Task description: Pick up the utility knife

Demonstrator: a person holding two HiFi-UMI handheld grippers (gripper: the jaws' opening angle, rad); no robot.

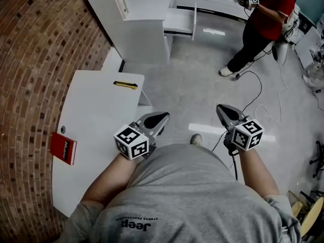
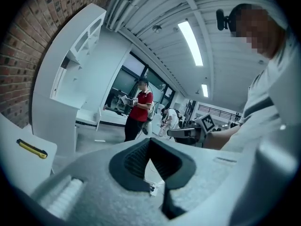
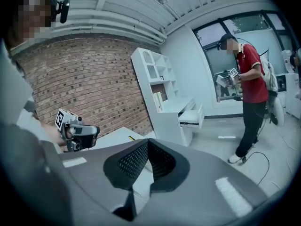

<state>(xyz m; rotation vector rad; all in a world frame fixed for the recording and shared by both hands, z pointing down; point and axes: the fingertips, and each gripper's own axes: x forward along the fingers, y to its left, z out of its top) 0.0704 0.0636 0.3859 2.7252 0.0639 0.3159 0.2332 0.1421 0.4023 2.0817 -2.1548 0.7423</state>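
Note:
The utility knife [image 1: 125, 85] is yellow and black and lies near the far edge of the white table [image 1: 91, 115] at the left. It also shows in the left gripper view, low at the left, as the knife [image 2: 32, 149]. My left gripper [image 1: 162, 117] hangs off the table's right edge, nearer to me than the knife, shut and empty. My right gripper [image 1: 220, 108] is over the floor further right, also shut with nothing in it. In their own views, the left gripper [image 2: 150, 142] and the right gripper [image 3: 148, 142] each show pads that meet at the tips.
A red book [image 1: 63, 148] lies at the table's left edge by the brick wall [image 1: 30, 59]. A white shelf unit with an open drawer [image 1: 179, 24] stands beyond the table. A person in a red shirt [image 1: 263, 14] stands far right. Cables [image 1: 258, 92] trail on the floor.

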